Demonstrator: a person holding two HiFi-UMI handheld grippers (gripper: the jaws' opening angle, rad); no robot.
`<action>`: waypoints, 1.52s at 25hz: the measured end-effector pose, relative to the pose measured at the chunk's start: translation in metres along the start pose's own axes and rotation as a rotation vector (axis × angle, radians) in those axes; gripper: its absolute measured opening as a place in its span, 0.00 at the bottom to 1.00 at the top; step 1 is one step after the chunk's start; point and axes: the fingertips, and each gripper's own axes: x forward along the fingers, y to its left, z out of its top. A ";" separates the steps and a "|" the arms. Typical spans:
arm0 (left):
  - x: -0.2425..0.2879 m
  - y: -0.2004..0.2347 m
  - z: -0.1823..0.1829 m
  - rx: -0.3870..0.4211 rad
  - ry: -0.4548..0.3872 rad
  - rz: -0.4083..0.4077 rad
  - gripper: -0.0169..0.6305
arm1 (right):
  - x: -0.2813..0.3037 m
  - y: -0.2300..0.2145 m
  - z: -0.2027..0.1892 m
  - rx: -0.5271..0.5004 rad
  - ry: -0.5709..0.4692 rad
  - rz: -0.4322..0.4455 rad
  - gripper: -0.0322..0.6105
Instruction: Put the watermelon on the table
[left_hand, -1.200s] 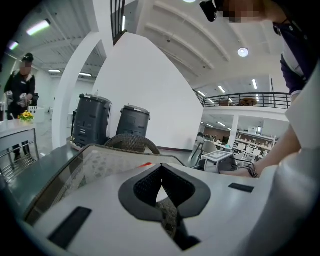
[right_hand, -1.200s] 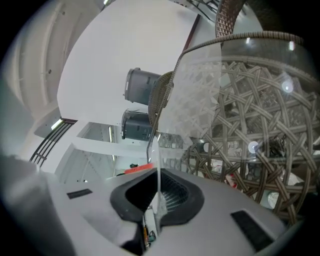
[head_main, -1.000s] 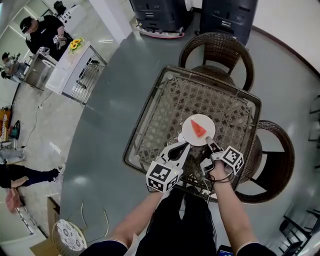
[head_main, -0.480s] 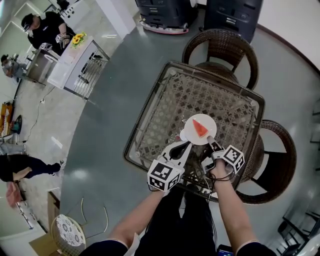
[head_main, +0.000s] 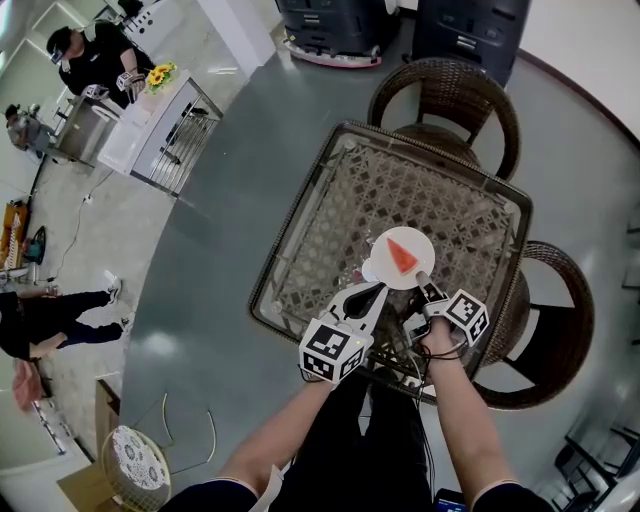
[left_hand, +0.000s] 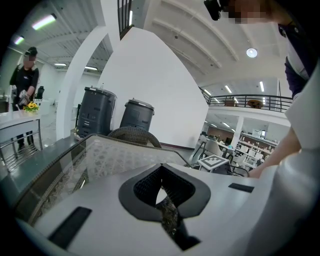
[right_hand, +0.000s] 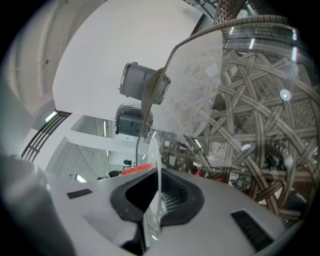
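Two grippers are hovering over the desk (head_main: 330, 225).
Fingers of the right gripper (head_main: 421, 284) are pinching the plate (head_main: 416, 240) carrying the watermelon (head_main: 401, 256); those of the left gripper (head_main: 374, 289) are pressing together.

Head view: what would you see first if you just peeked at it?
The red watermelon slice pops out first. It lies on a round white plate at the near side of the woven, glass-topped table. The right tool is shut on the plate's near rim.
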 end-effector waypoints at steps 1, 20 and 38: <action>0.000 -0.001 -0.001 -0.001 0.001 0.000 0.03 | 0.001 -0.001 0.000 0.004 -0.003 0.000 0.07; -0.008 0.006 -0.005 -0.013 0.023 0.003 0.03 | 0.007 -0.006 0.001 -0.275 -0.018 -0.225 0.10; -0.008 0.004 -0.008 -0.023 0.032 -0.012 0.03 | 0.005 -0.002 0.000 -0.658 0.012 -0.379 0.18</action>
